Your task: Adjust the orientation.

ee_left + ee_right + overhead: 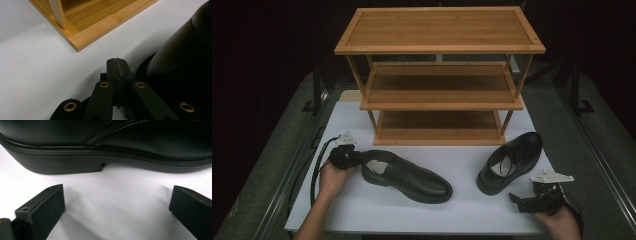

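Observation:
Two black leather shoes lie on the white tabletop (462,205). The left shoe (407,175) lies with its heel to the left and its toe toward the front right. My left gripper (354,157) sits right at that heel, jaws shut with nothing between them; in the left gripper view the closed tips (117,67) rest beside the shoe's dark heel (180,65). The right shoe (512,160) points toward the front left. My right gripper (515,200) is open just in front of it; the right gripper view shows its fingers (45,205) spread before the shoe's heel and sole (75,165).
A three-tier bamboo shoe rack (439,75) stands at the back of the table, shelves bare; its bottom corner (75,42) is near my left gripper. Dark floor and table rails (597,145) flank the white surface.

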The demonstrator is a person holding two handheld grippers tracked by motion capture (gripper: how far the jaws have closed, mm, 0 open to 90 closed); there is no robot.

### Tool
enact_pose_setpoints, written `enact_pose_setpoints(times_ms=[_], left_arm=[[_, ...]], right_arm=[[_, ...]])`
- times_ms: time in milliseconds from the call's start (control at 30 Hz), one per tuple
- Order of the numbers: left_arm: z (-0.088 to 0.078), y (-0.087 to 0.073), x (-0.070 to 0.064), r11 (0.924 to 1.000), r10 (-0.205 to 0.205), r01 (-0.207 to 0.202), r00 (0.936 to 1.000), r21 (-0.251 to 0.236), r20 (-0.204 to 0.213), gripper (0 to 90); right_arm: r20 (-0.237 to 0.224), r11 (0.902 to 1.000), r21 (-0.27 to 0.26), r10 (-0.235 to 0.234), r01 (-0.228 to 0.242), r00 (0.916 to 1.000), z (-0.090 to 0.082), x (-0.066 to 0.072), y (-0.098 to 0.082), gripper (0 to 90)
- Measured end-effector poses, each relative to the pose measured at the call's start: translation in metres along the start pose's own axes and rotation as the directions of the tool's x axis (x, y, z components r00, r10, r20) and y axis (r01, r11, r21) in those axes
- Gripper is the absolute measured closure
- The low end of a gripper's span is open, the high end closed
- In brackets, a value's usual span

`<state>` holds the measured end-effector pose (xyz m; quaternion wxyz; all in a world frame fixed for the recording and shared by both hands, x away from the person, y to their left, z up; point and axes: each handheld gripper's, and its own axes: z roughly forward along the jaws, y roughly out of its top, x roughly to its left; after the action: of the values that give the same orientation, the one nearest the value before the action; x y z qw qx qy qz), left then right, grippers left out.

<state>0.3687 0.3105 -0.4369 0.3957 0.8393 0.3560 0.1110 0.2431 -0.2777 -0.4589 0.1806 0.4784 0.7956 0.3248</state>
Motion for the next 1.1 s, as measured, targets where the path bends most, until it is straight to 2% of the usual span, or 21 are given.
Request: enact_pose_setpoints(times_ms=[400, 733, 1100], left_arm=[[-0.003, -0.004, -0.001, 0.9999, -0.011, 0.011, 0.9998, 0.011, 0.019, 90.0], [-0.012, -0.010, -0.010, 0.9995, 0.004, -0.005, 0.9996, 0.031, 0.029, 90.0], [-0.024, -0.023, -0.022, 0.9994, -0.006, 0.004, 0.9969, 0.035, 0.078, 90.0]], right_arm=[[-0.001, 1.0000, 0.000, 0.000, 0.000, 1.0000, 0.000, 0.000, 0.000, 0.0], [-0.001, 1.0000, -0.001, -0.001, 0.001, 1.0000, 0.000, 0.000, 0.000, 0.0], [-0.001, 1.0000, 0.000, 0.000, 0.000, 1.0000, 0.000, 0.000, 0.000, 0.0]])
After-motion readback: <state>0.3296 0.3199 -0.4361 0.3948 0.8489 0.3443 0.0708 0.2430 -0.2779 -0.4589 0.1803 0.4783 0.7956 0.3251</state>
